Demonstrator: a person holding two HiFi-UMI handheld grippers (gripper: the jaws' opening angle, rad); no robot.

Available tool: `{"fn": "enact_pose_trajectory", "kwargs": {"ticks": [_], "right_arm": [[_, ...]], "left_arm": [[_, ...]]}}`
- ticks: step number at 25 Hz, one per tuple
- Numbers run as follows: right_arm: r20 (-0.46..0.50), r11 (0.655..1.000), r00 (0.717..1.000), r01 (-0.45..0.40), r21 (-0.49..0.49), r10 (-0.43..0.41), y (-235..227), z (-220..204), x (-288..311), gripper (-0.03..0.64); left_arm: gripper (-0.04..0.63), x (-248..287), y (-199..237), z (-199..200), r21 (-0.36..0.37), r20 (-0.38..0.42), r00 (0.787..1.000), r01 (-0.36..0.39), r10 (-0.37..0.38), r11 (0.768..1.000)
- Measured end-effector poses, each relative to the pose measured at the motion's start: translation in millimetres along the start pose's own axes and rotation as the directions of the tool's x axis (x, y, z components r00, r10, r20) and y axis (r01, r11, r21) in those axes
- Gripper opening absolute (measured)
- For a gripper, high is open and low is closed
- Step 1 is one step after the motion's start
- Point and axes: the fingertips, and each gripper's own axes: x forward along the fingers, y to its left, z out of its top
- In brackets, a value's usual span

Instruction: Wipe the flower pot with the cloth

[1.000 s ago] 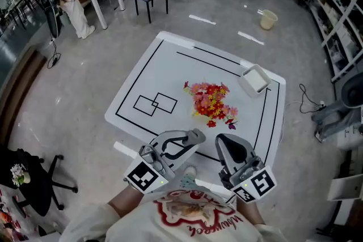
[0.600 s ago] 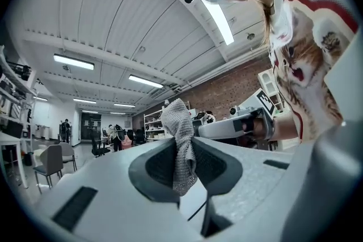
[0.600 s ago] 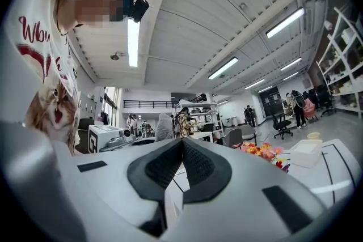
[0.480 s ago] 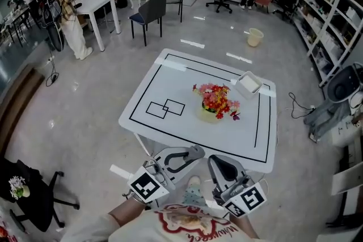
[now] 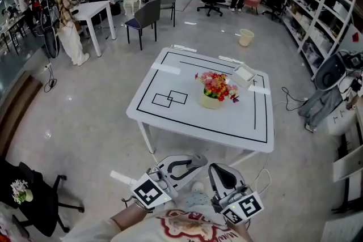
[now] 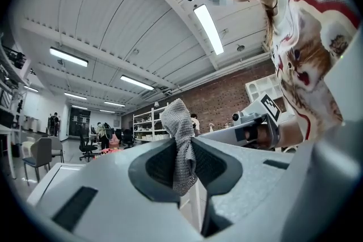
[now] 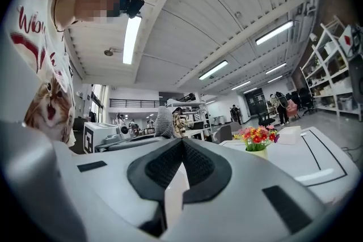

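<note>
Two hand-held grippers: what state?
– The left hand-held gripper (image 6: 181,144) pinches the cloth (image 6: 180,124); the right hand-held gripper (image 7: 182,141) is pressed together.
– And the flower pot (image 5: 210,102)?
– On the table (image 5: 187,119), well ahead of both.

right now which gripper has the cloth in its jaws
The left gripper: the grey cloth is pinched between its jaws, while the right gripper has its jaws shut on nothing.
</note>
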Motion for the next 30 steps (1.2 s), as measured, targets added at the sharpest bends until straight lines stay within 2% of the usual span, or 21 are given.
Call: {"fn": "enact_pose_trajectory", "kwargs": {"ticks": [3, 7, 15, 19, 25, 30], "right_arm": [[0.008, 1.0, 1.0, -0.016, -0.012, 0.016, 11.0, 4.4, -6.1, -0.002], [0.021, 0.999, 0.999, -0.031, -0.02, 0.031, 12.5, 14.4, -16.0, -0.002], [0.041, 1.0, 0.999, -0.018, -0.018, 0.018, 1.8, 30.2, -65.2, -0.002], [0.033, 1.0, 0.999, -0.025, 0.0, 0.025, -1.6, 27.4, -90.4, -0.002], [0.011, 0.994, 0.994, -0.106, 0.013, 0.106, 11.4, 20.9, -108.5, -0.002], [-0.007, 0.989, 0.989, -0.149, -0.024, 0.149, 15.9, 21.3, -124.2, -0.002]], "left_arm": [[0.054, -2.1, -8.0, 5.3, 0.027, -0.003, 1.0, 0.003, -0.003, 1.0], [0.054, 2.7, -19.4, 15.3, 0.011, 0.011, 1.0, -0.012, 0.012, 1.0], [0.054, 33.2, -59.1, 24.6, 0.026, 0.021, 1.0, -0.008, 0.007, 1.0], [0.054, 40.2, -77.2, 26.6, 0.007, 0.024, 0.999, -0.038, 0.038, 0.999], [0.054, 31.9, -99.6, 25.7, 0.017, -0.023, 0.994, -0.107, 0.108, 0.994], [0.054, 28.7, -113.3, 31.5, -0.009, 0.009, 0.984, -0.177, 0.177, 0.984]]}}
